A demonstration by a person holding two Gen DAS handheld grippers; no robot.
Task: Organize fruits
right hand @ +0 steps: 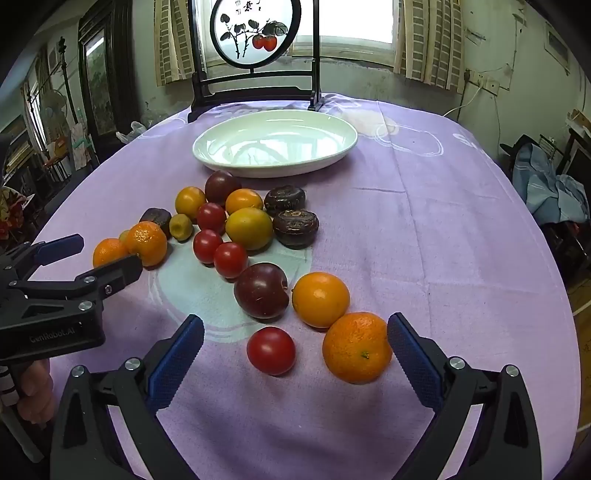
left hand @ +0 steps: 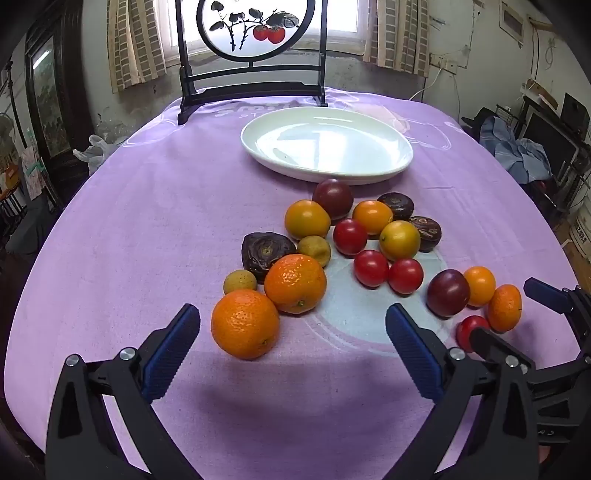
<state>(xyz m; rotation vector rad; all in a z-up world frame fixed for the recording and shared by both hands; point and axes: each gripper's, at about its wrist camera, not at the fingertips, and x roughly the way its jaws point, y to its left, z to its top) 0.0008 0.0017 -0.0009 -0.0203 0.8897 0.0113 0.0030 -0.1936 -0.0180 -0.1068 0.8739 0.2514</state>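
Observation:
Several loose fruits lie on the purple tablecloth (left hand: 129, 229) in front of an empty white oval plate (left hand: 327, 144), which also shows in the right wrist view (right hand: 275, 142). My left gripper (left hand: 293, 345) is open, with a mandarin (left hand: 245, 324) between its fingers, near the left one. My right gripper (right hand: 295, 354) is open around a red tomato (right hand: 270, 350) and a mandarin (right hand: 357, 347) that sits against the right finger. Plums, yellow-orange fruits, tomatoes and dark wrinkled fruits lie beyond. Each gripper shows in the other's view: the right (left hand: 513, 317), the left (right hand: 99, 254).
A black stand with a round painted screen (left hand: 255, 26) stands at the table's far edge behind the plate. Dark furniture is at the left, clutter and blue cloth (right hand: 546, 184) at the right. Curtained windows are behind.

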